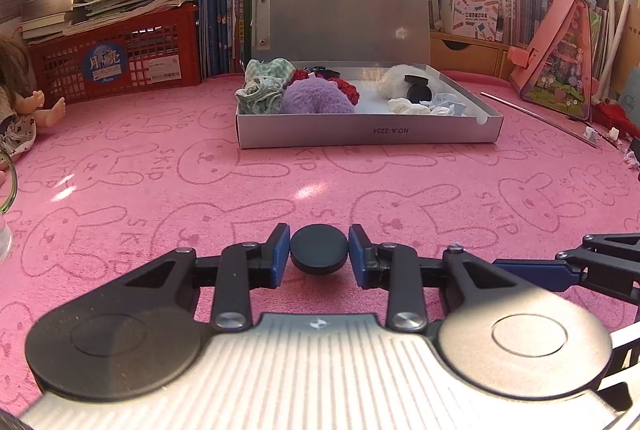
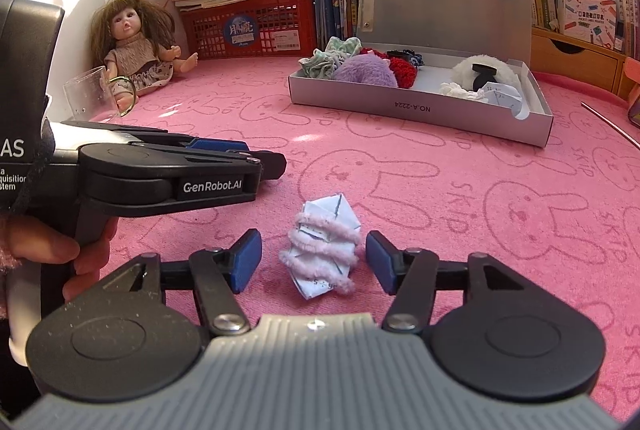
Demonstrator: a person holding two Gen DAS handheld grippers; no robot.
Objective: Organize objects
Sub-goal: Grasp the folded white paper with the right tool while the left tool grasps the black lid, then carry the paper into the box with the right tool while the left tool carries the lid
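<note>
Your left gripper [image 1: 319, 254] pinches the black disc [image 1: 319, 249]; carry it to the grey box [image 1: 368, 134]. Your right gripper [image 2: 314, 262] is spread around the paper bundle [image 2: 323, 249]; close next.

The left black two-finger gripper with blue pads [image 1: 319, 254] is low and level, its jaws closed against a round black disc [image 1: 319, 249], while the right black two-finger gripper with blue pads [image 2: 314, 262] sits beside it with jaws spread wide, touching nothing.
</note>
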